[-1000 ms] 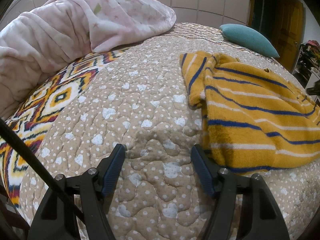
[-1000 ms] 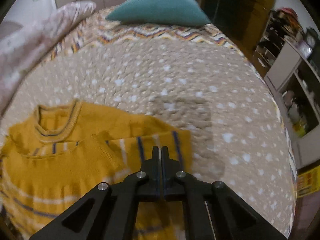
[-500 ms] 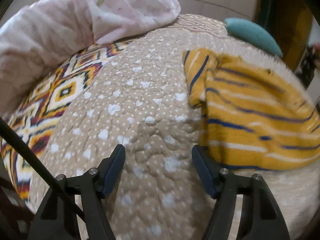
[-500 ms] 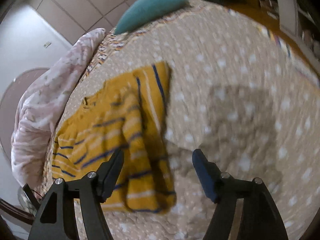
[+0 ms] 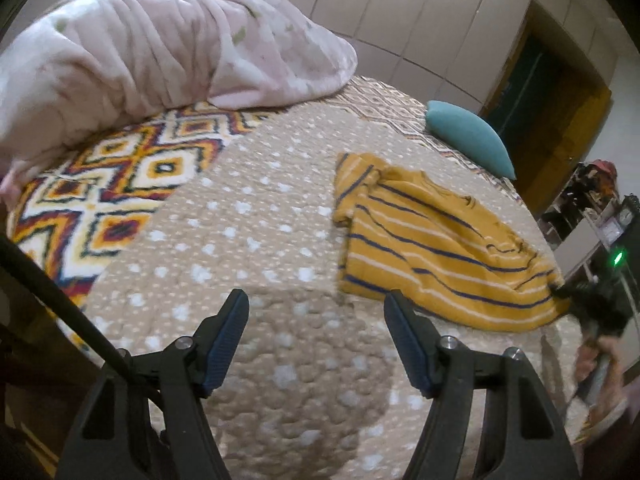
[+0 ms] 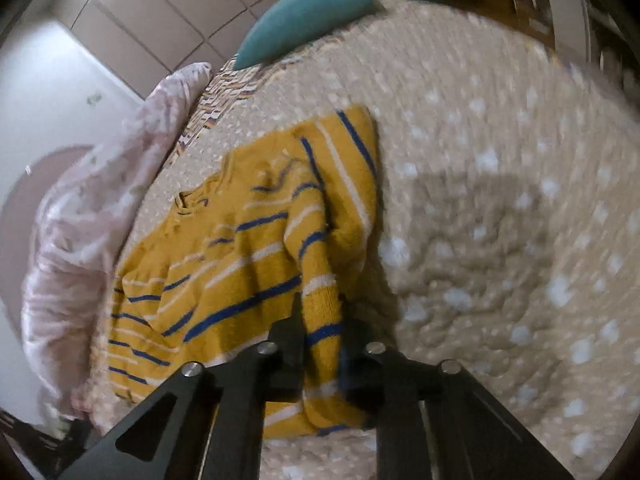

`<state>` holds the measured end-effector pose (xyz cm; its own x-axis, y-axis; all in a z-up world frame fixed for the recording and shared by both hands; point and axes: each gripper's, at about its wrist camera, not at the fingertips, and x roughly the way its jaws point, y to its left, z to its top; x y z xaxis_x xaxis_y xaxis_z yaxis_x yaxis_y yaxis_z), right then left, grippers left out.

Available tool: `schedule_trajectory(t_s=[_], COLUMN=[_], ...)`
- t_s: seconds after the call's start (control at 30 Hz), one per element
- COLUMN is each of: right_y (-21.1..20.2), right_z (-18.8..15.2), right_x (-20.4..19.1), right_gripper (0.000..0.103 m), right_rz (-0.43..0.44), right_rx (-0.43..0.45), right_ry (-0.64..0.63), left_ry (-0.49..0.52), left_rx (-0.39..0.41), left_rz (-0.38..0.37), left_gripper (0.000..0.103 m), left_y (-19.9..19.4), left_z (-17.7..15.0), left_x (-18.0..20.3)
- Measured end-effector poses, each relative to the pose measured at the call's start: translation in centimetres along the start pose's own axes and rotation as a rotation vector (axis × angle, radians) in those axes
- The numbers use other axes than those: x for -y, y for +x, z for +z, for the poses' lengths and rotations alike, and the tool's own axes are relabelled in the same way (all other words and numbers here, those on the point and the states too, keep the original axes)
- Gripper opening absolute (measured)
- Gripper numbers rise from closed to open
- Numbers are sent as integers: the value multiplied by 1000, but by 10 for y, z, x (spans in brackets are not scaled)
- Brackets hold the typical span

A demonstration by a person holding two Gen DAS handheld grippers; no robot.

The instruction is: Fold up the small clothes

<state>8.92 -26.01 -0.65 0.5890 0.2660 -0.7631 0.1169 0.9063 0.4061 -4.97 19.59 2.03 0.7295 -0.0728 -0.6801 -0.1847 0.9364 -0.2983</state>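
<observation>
A mustard-yellow sweater (image 5: 432, 240) with blue and white stripes lies partly folded on the beige dotted bedspread (image 5: 248, 240). My left gripper (image 5: 316, 336) hovers open above bare quilt, left of the sweater's near corner, with nothing between its fingers. In the right wrist view the sweater (image 6: 240, 248) spreads to the left, and one striped end runs down between the fingers of my right gripper (image 6: 322, 320). Those jaws are closing and pinch this fabric. The left wrist view shows the right gripper (image 5: 560, 292) at the sweater's right corner, held by a hand (image 5: 600, 360).
A bunched pink blanket (image 5: 160, 52) covers the bed's far left. A teal pillow (image 5: 468, 140) lies at the far edge behind the sweater. A bright diamond-patterned border (image 5: 100, 200) runs along the left. Cluttered shelves (image 5: 592, 200) stand past the bed's right edge.
My left gripper has lifted and drawn back, still open. My right gripper let go, swung open to the sweater's near end and closed on the striped fabric there.
</observation>
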Motion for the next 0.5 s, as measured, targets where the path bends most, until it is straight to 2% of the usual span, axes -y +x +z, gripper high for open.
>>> schedule_trajectory(t_s=[0.1, 0.27, 0.37, 0.5], right_y=[-21, -20, 16, 80], right_z=[10, 10, -16, -65], right_x=[-55, -176, -252, -302], right_gripper=[10, 10, 10, 10], right_rz=[-12, 67, 116, 76], right_rx=[57, 67, -6, -134], right_ry=[-119, -316, -445, -582], left_ry=[-17, -91, -130, -178], left_rx=[15, 22, 27, 22], left_rz=[8, 3, 24, 64], left_gripper=[69, 69, 69, 69], left_y=[-5, -12, -15, -19], left_z=[-2, -4, -4, -6], left_x=[-11, -42, -62, -89])
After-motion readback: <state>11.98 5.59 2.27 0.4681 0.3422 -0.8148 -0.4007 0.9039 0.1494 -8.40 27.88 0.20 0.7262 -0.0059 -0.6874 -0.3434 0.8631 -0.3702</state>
